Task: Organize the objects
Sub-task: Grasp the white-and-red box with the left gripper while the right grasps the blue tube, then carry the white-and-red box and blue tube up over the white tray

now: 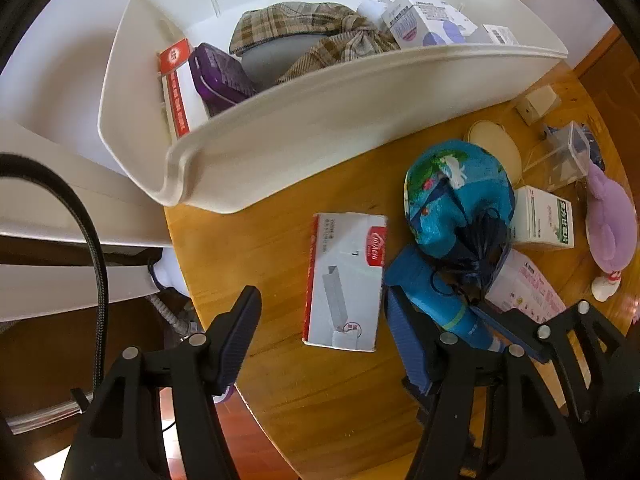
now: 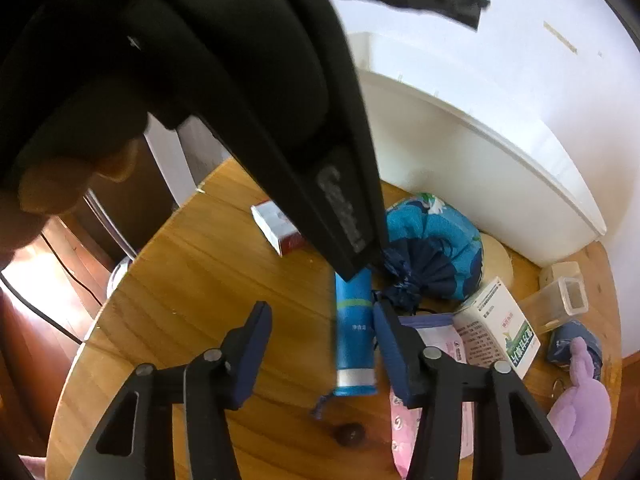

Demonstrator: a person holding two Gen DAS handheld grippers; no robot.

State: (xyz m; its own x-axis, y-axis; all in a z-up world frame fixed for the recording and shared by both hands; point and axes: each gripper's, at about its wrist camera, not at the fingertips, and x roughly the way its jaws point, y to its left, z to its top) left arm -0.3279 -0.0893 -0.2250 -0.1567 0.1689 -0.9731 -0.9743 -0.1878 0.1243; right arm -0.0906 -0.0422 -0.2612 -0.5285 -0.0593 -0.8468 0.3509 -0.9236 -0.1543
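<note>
Hovering over table (image 1: 280, 248): left gripper (image 1: 320, 304) spread wide, empty, white box (image 1: 344, 280) between fingers; right gripper (image 2: 320, 320) apart, blue tube (image 2: 355, 332) frame centre.

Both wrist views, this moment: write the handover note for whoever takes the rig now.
Left gripper: jaws open, empty, over the red-and-white box.
Right gripper: jaws open, empty, near the blue tube.
Done: white bin already holds a plaid cloth, purple case and boxes.
Left on the table: blue drawstring bag, green-and-white box, pink packet, purple plush, clear container.
</note>
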